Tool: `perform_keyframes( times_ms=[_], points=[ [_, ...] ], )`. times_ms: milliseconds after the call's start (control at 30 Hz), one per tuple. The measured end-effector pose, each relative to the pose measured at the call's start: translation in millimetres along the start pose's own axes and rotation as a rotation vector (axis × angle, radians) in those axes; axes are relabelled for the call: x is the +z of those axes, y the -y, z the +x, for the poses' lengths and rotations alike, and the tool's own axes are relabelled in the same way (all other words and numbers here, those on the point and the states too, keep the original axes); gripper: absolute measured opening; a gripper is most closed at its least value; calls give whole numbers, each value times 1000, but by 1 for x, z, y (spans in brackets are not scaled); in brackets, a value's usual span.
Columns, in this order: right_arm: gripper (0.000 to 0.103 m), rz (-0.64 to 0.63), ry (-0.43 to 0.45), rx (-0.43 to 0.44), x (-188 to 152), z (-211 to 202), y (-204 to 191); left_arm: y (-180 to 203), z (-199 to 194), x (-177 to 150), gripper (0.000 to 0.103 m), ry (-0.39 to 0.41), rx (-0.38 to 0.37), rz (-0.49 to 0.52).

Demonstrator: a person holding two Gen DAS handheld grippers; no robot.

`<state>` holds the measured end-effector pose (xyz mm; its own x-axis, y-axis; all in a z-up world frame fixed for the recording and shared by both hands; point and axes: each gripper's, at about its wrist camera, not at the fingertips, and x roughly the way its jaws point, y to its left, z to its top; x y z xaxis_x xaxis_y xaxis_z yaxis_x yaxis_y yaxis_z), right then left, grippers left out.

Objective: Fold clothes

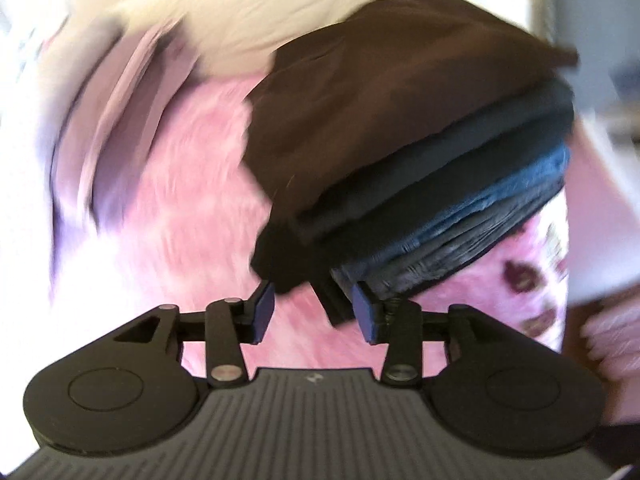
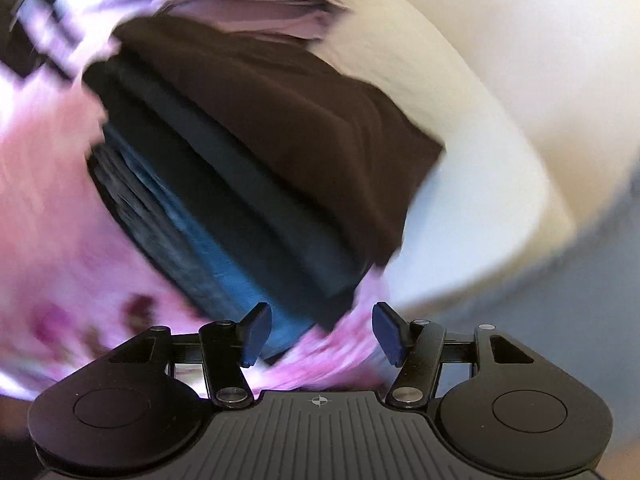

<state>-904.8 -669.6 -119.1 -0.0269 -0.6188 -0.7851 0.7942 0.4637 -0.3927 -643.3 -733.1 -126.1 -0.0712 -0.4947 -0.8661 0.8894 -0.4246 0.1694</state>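
A stack of folded clothes lies on a pink fuzzy blanket: a brown garment on top, then black, blue and grey layers beneath. My left gripper is open at the stack's near corner, and a black fold hangs between the blue pads without being pinched. In the right wrist view the same stack runs diagonally. My right gripper stands open at its lower end, with the blue layer close to the left pad. Both views are blurred.
A cream pillow or duvet lies behind the stack, also seen in the right wrist view. A folded lilac cloth rests beside the stack. The blanket carries a dark flower print.
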Motion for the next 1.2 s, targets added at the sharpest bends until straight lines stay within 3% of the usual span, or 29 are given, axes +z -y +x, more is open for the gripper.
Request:
perform_keyframes(
  times_ms=[133,200,467,600,667,733,867,1200],
  points=[
    [61,226,-31,48,-23,-40,-19,-8,-31,-31,58,20,-61,-149],
    [61,320,-33,41,-35,-63,-39,-4,-51,-46,71,50,-69,-156],
    [67,603,27,-13,-53,-154,-120,-4,-138,-103,89,160,-163,-217],
    [68,641,33,-25,-55,-193,-156,-5,-179,-130,96,178,-225,-215],
    [70,656,42,-25,-56,-211,-171,-5,-193,-138,102,181,-229,-208],
    [74,677,47,-35,-56,-224,-178,-5,-203,-143,101,165,-225,-216],
    [85,734,68,-44,-53,-247,-172,-3,-217,-148,101,148,-226,-235],
    [86,670,118,-86,-45,-274,-146,21,-243,-128,101,196,-157,-257]
  ],
)
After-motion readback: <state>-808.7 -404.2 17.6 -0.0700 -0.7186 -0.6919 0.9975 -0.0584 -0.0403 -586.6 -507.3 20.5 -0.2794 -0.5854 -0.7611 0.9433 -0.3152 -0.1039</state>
